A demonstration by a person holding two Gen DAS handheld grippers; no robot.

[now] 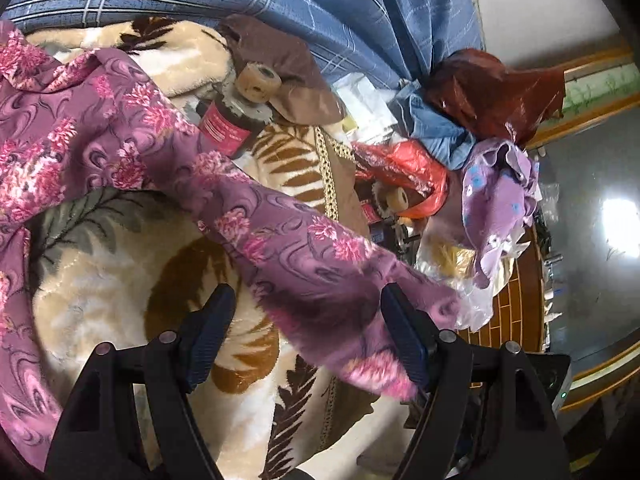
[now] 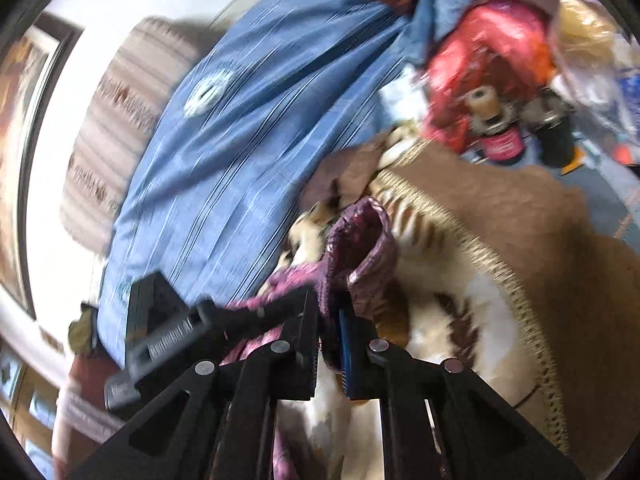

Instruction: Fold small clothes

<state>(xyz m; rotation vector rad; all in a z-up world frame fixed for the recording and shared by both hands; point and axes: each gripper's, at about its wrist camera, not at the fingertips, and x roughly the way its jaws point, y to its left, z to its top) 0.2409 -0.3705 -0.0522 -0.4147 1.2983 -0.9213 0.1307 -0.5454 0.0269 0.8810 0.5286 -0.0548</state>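
Note:
A purple garment with pink flowers point(image 1: 132, 128) hangs stretched across the left wrist view, above a cream and brown leaf-pattern blanket point(image 1: 100, 300). My left gripper point(image 1: 306, 304) is open; a strip of the garment drapes between its fingers and over the right finger. My right gripper point(image 2: 329, 320) is shut on a bunched edge of the same purple garment point(image 2: 360, 248), held up above the blanket point(image 2: 460, 312). The left gripper's body point(image 2: 160, 320) shows at the right wrist view's left.
A blue checked quilt point(image 1: 320, 12) lies behind the blanket. Thread spools point(image 1: 256, 80), a red plastic bag point(image 1: 412, 168), a lilac cloth point(image 1: 496, 196) and other clothes are piled at the right. A brown rug border point(image 2: 540, 216) lies right.

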